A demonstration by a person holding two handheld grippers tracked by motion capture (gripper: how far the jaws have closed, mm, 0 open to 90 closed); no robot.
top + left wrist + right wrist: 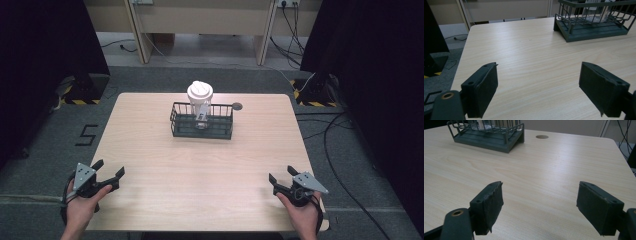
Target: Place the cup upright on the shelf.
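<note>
A dark green wire basket [202, 127] stands at the table's far middle, with a clear cup under a white lid [200, 93] upright inside it. The basket [592, 28] sits at the upper right of the left gripper view and the basket [489, 137] at the upper left of the right gripper view. My left gripper [109, 169] rests at the near left corner, open and empty. My right gripper [281, 174] rests at the near right corner, also open and empty. In both gripper views the jaws stand wide apart over bare wood.
The light wooden table [200, 170] has a small round cable hole [237, 106] just right of the basket. Black curtains hang at both sides. Cables [330, 135] trail on the grey floor to the right, and a desk frame stands behind.
</note>
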